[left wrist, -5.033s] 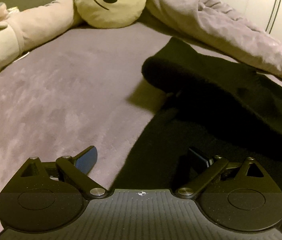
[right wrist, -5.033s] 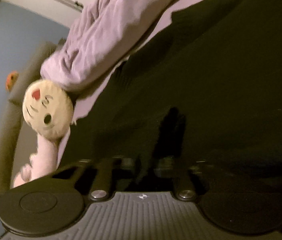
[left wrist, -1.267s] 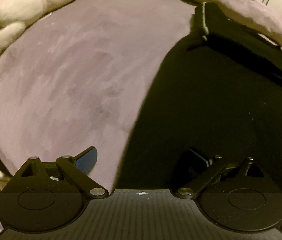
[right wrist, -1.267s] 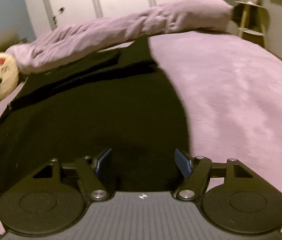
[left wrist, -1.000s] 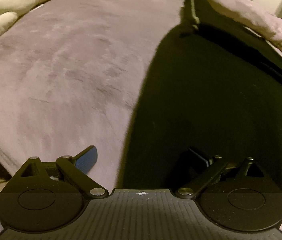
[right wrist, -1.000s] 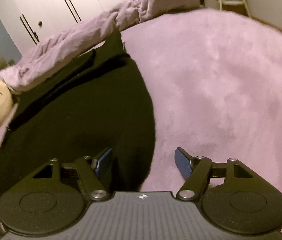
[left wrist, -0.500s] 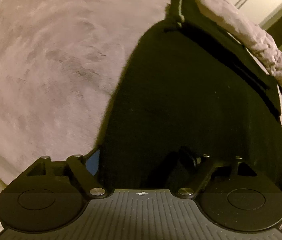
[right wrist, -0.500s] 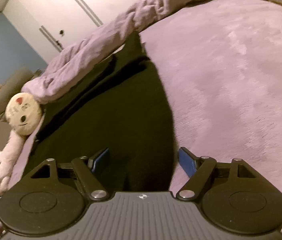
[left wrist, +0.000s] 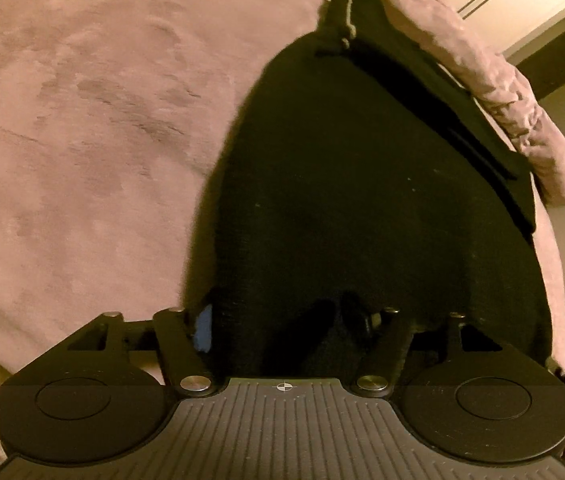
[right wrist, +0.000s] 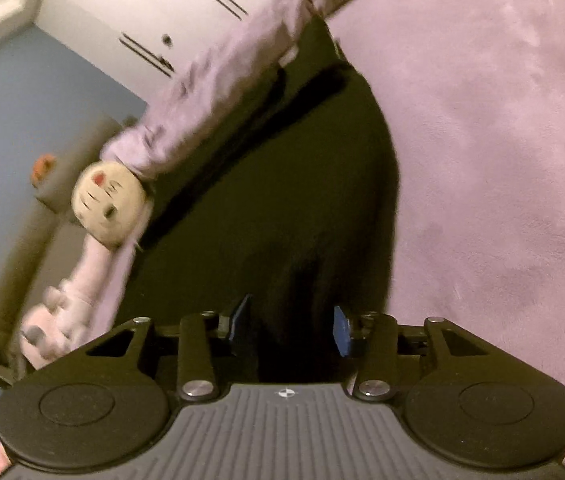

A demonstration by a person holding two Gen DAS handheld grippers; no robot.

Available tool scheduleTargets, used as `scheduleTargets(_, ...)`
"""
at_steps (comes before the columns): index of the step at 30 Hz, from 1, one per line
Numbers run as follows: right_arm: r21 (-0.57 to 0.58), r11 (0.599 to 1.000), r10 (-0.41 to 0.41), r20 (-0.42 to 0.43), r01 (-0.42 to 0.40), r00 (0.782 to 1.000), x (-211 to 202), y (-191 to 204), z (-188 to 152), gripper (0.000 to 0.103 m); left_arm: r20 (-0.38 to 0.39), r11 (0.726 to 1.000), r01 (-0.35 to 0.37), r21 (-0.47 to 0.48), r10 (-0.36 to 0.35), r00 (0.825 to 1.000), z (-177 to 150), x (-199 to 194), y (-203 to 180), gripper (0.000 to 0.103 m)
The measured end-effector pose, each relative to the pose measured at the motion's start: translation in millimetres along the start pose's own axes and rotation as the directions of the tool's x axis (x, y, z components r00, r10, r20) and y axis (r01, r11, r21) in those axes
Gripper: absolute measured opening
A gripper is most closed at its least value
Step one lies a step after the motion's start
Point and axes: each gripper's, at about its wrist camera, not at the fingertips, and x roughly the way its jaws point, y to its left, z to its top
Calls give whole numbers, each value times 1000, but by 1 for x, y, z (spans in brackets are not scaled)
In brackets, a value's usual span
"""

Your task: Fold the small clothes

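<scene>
Black garment (left wrist: pixel 362 184) lies spread flat on a bed covered by a mauve plush blanket (left wrist: pixel 82 128), its far end reaching a rolled mauve duvet (left wrist: pixel 494 80) along the bed's far side. A pale stitched edge shows at the garment's far corner in the left wrist view.

Left gripper (left wrist: pixel 282 320) tilts steeply down at the garment's near left edge. Its jaws have just been closing, with the hem bunched up between them; the blue pad of one finger (left wrist: pixel 203 330) sits against the cloth's edge, while the other finger is lost in the dark fabric, so I cannot tell whether the pads press on it.

Right gripper (right wrist: pixel 292 326) points more shallowly along the garment's near right edge, rolled so the room leans. Its jaws have likewise been closing and stand partway apart, dark cloth between the two blue pads (right wrist: pixel 340 332); a firm pinch cannot be told.

No writing can be read anywhere.

Beyond the bed stand white wardrobe doors (right wrist: pixel 150 12) with dark slim handles and a blue wall (right wrist: pixel 10 152). A cream round-faced plush toy (right wrist: pixel 108 206) with pink limbs lies at the duvet's end, blurred.
</scene>
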Motion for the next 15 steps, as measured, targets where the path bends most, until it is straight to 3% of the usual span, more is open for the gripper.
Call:
scheduleTargets(6,32,999,-22,107,19,994,-2,-2,16,51,-7,1000,-13,23,13,1000,1,3,-5,69)
scheduleTargets(9,43,998,-56,73,53,996,9,-8,14,52,-7,1000,-11,12,11,1000,1,3,-3,68)
scheduleTargets(15,16,999,42,25,-42,999,7,-7,4,45,-24,1000,5,17,-5,1000,3,1,-1,60)
